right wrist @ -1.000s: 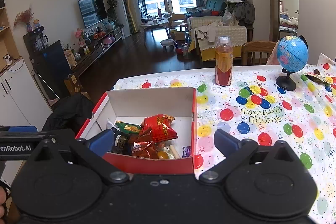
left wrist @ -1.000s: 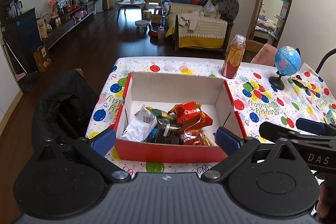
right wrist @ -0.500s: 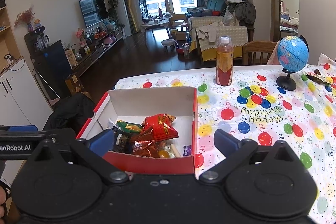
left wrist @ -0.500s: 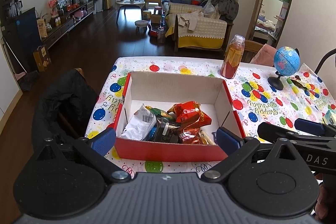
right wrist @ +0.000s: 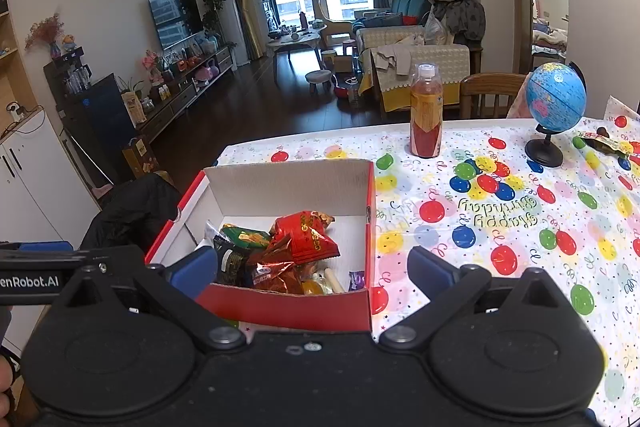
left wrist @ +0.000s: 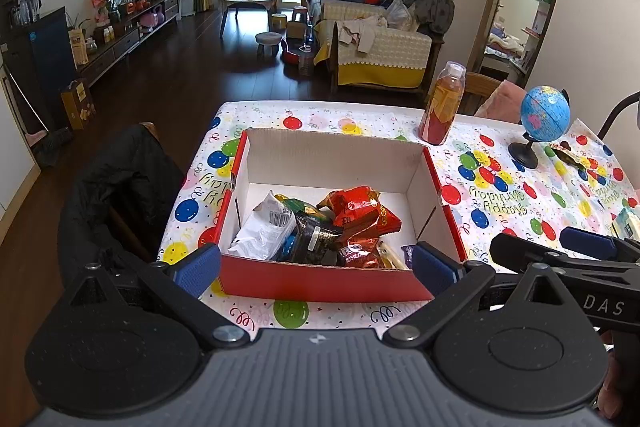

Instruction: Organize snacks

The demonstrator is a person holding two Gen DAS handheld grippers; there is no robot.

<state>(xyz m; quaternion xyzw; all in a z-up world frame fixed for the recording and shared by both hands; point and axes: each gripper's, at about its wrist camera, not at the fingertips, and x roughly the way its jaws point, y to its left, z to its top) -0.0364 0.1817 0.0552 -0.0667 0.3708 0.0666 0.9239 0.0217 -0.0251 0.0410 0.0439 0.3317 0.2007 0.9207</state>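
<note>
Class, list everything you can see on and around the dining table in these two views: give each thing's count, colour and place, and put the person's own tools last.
Box: one, red outside, white inside, open, on the table's near left part.
Snack packets: several, red, white, green and dark, piled inside the box.
Bottle: one, orange-red drink, white cap, upright near the table's far edge.
Globe: one, blue, black stand, right of the bottle.
Loose packet: one, green, right of the globe's stand.
Tablecloth: one, white with coloured balloons.
Jacket: one, black, left of the table.
Left gripper: open, empty, before the box.
Right gripper: open, empty.
</note>
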